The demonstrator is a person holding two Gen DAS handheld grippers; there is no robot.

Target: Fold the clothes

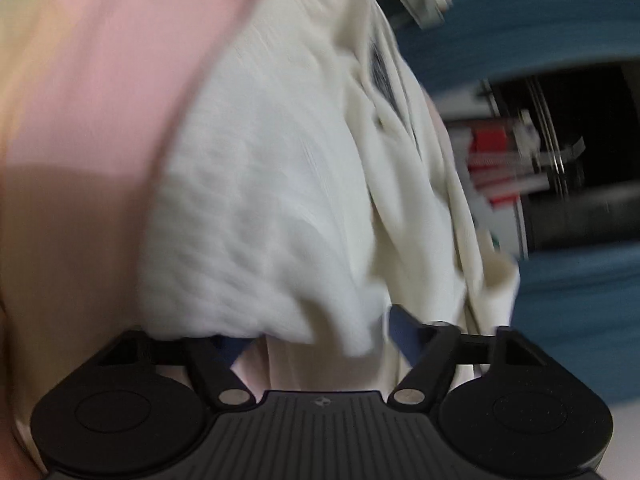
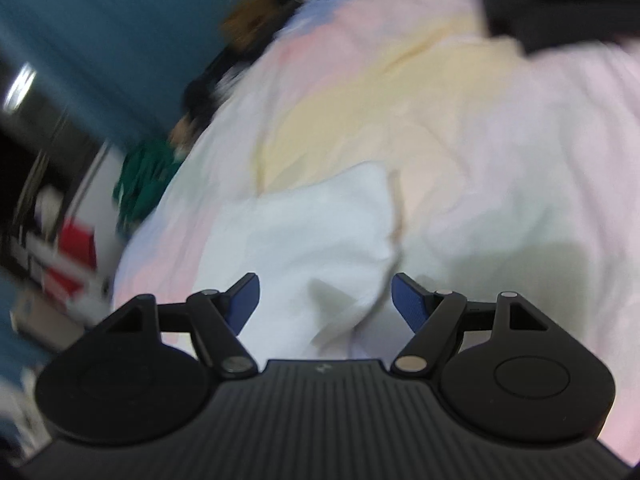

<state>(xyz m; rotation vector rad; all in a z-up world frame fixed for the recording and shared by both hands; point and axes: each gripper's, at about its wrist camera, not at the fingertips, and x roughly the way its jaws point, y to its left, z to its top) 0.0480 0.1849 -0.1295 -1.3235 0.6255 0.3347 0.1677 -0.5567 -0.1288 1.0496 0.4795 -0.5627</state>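
Pastel bedsheet (image 2: pixel 460 128), blue wall (image 2: pixel 88 20), green cloth (image 2: pixel 144 184) at bed edge

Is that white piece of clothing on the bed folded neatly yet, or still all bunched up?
Still bunched up. The white garment lies in rumpled heaps and loose creases on the pastel bedsheet, with no flat, squared edges showing. The pictures are blurred, so finer detail is unclear.

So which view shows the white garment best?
The left wrist view: the white garment fills most of it, folds and ribbed weave visible despite blur. The right wrist view shows only a smaller white patch lying on the pastel bedcover.
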